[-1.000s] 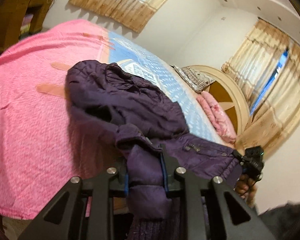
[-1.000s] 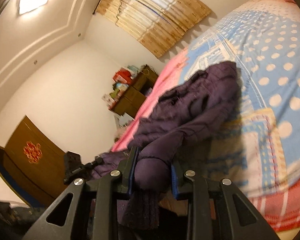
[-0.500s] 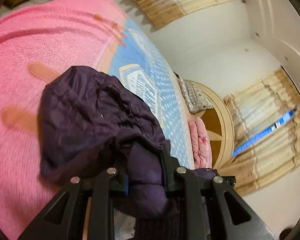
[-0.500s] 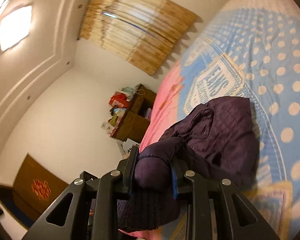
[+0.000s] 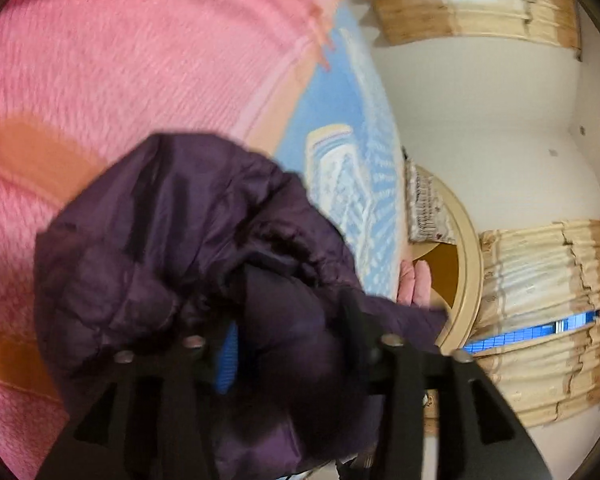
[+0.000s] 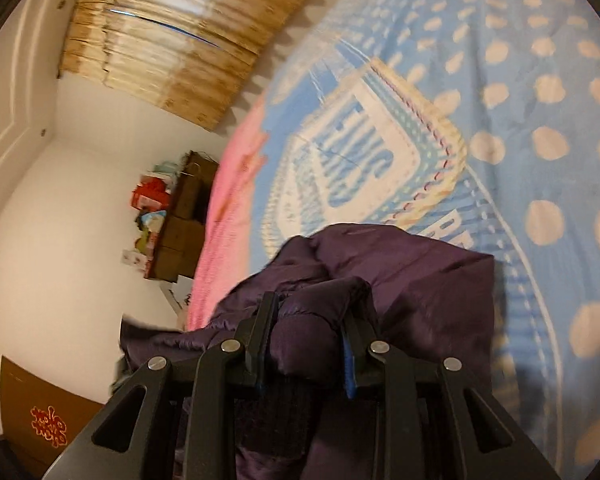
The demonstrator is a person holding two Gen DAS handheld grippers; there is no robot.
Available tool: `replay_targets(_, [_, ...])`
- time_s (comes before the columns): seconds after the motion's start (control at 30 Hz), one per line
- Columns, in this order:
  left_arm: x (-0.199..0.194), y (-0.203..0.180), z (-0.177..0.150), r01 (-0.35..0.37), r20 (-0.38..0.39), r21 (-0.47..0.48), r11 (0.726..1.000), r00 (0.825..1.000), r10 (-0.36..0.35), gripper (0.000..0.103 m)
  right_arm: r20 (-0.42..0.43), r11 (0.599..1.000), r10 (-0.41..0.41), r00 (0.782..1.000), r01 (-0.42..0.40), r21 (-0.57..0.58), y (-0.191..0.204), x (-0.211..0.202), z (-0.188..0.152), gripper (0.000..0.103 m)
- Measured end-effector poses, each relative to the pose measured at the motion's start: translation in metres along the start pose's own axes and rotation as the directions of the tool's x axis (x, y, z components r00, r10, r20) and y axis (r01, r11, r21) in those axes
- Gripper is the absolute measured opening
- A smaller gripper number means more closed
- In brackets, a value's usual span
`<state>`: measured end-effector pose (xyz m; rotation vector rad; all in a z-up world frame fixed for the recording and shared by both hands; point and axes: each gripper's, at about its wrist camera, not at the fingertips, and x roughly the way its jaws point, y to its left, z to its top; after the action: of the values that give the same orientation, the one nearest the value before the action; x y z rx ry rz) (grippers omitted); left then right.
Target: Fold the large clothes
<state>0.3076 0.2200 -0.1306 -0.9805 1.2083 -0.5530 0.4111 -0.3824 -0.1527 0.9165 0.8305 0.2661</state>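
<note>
Left wrist view: the left gripper (image 5: 290, 320) is clamped on a thick roll of one dark purple quilted padded jacket (image 5: 172, 240), a padded bulge filling the gap between its two black fingers. The pinch sits at an edge of the garment, probably so that a whole layer can be carried as one piece. The rest of the jacket bunches in front of the fingers, over the pink knitted blanket (image 5: 100, 60) and beside the light blue dotted bedspread (image 5: 364, 128). Whether the bunched part touches the blanket is unclear in the blur. Beyond lie a round beige wooden headboard (image 5: 470, 256) and a patterned pillow (image 5: 424, 208). Two tan curtains hang in this view.

Right wrist view: the right gripper (image 6: 306, 330) is likewise closed on a second padded roll of the same jacket (image 6: 412, 276), with blue pads showing inside both fingers. Holding two separate points likely keeps the edge stretched between the hands for an even fold. The jacket's body lies heaped on the bedspread (image 6: 540, 80), partly covering its white lettered patch (image 6: 364, 152). One dark wooden shelf unit (image 6: 180, 224) stands by the wall.
</note>
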Motion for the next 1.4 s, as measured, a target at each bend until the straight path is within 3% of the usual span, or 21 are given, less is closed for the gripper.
replay_targets(0.03, [-0.009, -0.003, -0.003, 0.018, 0.027, 0.003, 1.0, 0.999, -0.018, 0.078, -0.006, 1.0, 0.002, 1.0, -0.002, -0.015, 0.001, 0.008, 0.004, 0.028])
replay_targets(0.13, [-0.035, -0.011, -0.004, 0.047, 0.115, 0.043, 0.998, 0.992, -0.052, 0.101, -0.017, 0.998, -0.019, 1.0, 0.018, -0.06, 0.007, 0.027, 0.015, 0.029])
replay_targets(0.23, [-0.05, -0.011, 0.002, 0.04, 0.183, 0.052, 0.998, 0.982, -0.049, 0.103, -0.033, 0.995, -0.06, 0.998, 0.058, -0.081, 0.013, 0.043, 0.024, 0.032])
replay_targets(0.27, [-0.052, -0.011, 0.002, 0.004, 0.208, 0.059, 0.998, 0.978, -0.016, 0.103, -0.041, 0.992, -0.093, 0.995, 0.089, -0.091, 0.016, 0.046, 0.025, 0.037])
replay_targets(0.33, [-0.05, -0.015, -0.003, -0.081, 0.236, 0.103, 0.991, 0.97, 0.055, 0.103, -0.033, 0.991, -0.083, 0.996, 0.079, -0.107, 0.024, 0.042, 0.023, 0.056])
replay_targets(0.37, [-0.042, -0.019, -0.009, -0.135, 0.236, 0.148, 0.98, 0.967, 0.098, 0.103, -0.022, 0.989, -0.071, 0.997, 0.068, -0.133, 0.03, 0.036, 0.02, 0.071])
replay_targets(0.43, [-0.027, -0.029, -0.02, -0.227, 0.253, 0.234, 0.945, 0.953, 0.166, 0.103, 0.022, 0.976, -0.085, 0.996, 0.088, -0.197, 0.045, 0.02, 0.012, 0.076])
replay_targets(0.5, [-0.009, -0.047, -0.03, -0.308, 0.283, 0.345, 0.887, 0.935, 0.214, 0.103, 0.08, 0.953, -0.123, 0.989, 0.141, -0.268, 0.06, 0.002, 0.004, 0.076])
replay_targets(0.57, [0.008, -0.064, -0.043, -0.398, 0.32, 0.466, 0.79, 0.909, 0.268, 0.103, 0.16, 0.92, -0.176, 0.971, 0.22, -0.325, 0.073, -0.013, -0.001, 0.077])
replay_targets(0.63, [0.028, -0.074, -0.053, -0.508, 0.388, 0.545, 0.667, 0.858, 0.337, 0.102, 0.217, 0.907, -0.168, 0.962, 0.237, -0.349, 0.081, -0.029, 0.001, 0.078])
replay_targets(0.7, [0.045, -0.075, -0.052, -0.553, 0.399, 0.564, 0.613, 0.832, 0.384, 0.098, 0.285, 0.882, -0.191, 0.939, 0.292, -0.37, 0.09, -0.043, -0.001, 0.078])
replay_targets(0.73, [0.053, -0.069, -0.048, -0.565, 0.389, 0.558, 0.609, 0.825, 0.41, 0.092, 0.283, 0.865, -0.198, 0.938, 0.304, -0.401, 0.096, -0.044, -0.005, 0.078])
replay_targets(0.83, [0.066, -0.057, -0.037, -0.572, 0.367, 0.533, 0.623, 0.82, 0.44, 0.088, 0.15, 0.805, -0.23, 0.962, 0.274, -0.526, 0.11, -0.02, -0.029, 0.078])
replay_targets(0.9, [0.071, -0.047, -0.033, -0.585, 0.369, 0.519, 0.624, 0.811, 0.453, 0.088, 0.102, 0.706, -0.339, 0.935, 0.324, -0.63, 0.114, 0.009, -0.052, 0.078])
replay_targets(0.97, [0.075, -0.038, -0.035, -0.594, 0.365, 0.511, 0.621, 0.804, 0.469, 0.089, 0.087, 0.641, -0.413, 0.907, 0.357, -0.68, 0.106, 0.035, -0.067, 0.078])
replay_targets(1.0, [0.077, -0.034, -0.037, -0.595, 0.362, 0.51, 0.621, 0.803, 0.473, 0.088, 0.072, 0.643, -0.437, 0.897, 0.368, -0.672, 0.097, 0.045, -0.068, 0.078])
replay_targets(1.07, [0.077, -0.033, -0.045, -0.602, 0.386, 0.53, 0.597, 0.799, 0.461, 0.082, 0.044, 0.673, -0.417, 0.908, 0.341, -0.657, 0.084, 0.053, -0.068, 0.064])
replay_targets(1.13, [0.077, -0.037, -0.054, -0.617, 0.417, 0.557, 0.555, 0.786, 0.456, 0.063, 0.061, 0.651, -0.416, 0.908, 0.343, -0.677, 0.084, 0.055, -0.07, 0.055])
replay_targets(1.2, [0.075, -0.043, -0.06, -0.634, 0.45, 0.572, 0.521, 0.773, 0.447, 0.045, 0.073, 0.633, -0.404, 0.912, 0.336, -0.698, 0.093, 0.05, -0.074, 0.036])
replay_targets(1.27, [0.066, -0.052, -0.064, -0.646, 0.489, 0.575, 0.501, 0.763, 0.422, 0.032, 0.111, 0.596, -0.401, 0.909, 0.351, -0.722, 0.107, 0.045, -0.078, 0.029])
replay_targets(1.4, [0.041, -0.059, -0.053, -0.632, 0.513, 0.52, 0.575, 0.769, 0.381, 0.017, 0.151, 0.62, -0.332, 0.931, 0.336, -0.709, 0.122, 0.026, -0.074, 0.027])
